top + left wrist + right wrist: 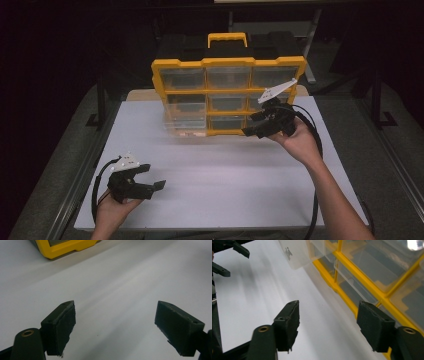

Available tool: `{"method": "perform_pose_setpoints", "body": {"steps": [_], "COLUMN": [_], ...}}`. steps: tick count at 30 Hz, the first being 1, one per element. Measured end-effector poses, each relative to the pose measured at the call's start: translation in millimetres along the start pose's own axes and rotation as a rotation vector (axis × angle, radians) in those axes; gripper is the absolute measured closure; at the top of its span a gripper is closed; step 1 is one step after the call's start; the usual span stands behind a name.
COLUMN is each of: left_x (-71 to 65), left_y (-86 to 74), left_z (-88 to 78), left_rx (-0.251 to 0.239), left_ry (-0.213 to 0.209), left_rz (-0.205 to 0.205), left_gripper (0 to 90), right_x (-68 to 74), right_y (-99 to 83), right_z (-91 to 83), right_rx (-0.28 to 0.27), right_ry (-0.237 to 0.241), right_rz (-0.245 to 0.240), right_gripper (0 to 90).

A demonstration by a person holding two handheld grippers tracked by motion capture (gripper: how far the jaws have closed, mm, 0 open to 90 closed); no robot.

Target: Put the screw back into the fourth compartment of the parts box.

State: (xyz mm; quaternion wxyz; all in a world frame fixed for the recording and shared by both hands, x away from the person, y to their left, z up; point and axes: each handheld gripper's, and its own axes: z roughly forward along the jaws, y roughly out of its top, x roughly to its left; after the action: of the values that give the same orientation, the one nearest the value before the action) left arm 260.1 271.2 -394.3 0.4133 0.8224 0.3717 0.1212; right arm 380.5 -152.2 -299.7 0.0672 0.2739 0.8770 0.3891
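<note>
While the left gripper point(150, 177) rests wide open and empty at 7 o'clock on the table point(225, 190), the right gripper point(257, 125), jaws apart and empty, hovers beside the yellow organizer point(227, 62) at 12 o'clock.

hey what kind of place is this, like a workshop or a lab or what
Probably a lab bench set up for recording: a bare white table in a dark room, a yellow parts organizer standing on it, and handheld grippers, left and right.
</note>
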Motion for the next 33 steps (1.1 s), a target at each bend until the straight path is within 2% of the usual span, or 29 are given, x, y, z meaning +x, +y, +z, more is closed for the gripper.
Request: {"method": "perform_pose_setpoints", "body": {"steps": [18, 33], "left_x": [-0.5, -1.2], "left_y": [0.9, 0.9], "left_z": [-1.1, -0.3], "left_rx": [-0.009, -0.011], "left_ry": [0.003, -0.001], "left_rz": [0.0, 0.002], "left_gripper": [16.6, 16.5], "right_x": [-0.6, 0.9], "right_y": [-45.9, -80.2], "right_z": [2.8, 10.5], "right_rx": [-0.013, 0.008], "right_ry": [-0.056, -0.061], "right_rz": [0.048, 0.098], "right_gripper": [24.5, 24.5]}}
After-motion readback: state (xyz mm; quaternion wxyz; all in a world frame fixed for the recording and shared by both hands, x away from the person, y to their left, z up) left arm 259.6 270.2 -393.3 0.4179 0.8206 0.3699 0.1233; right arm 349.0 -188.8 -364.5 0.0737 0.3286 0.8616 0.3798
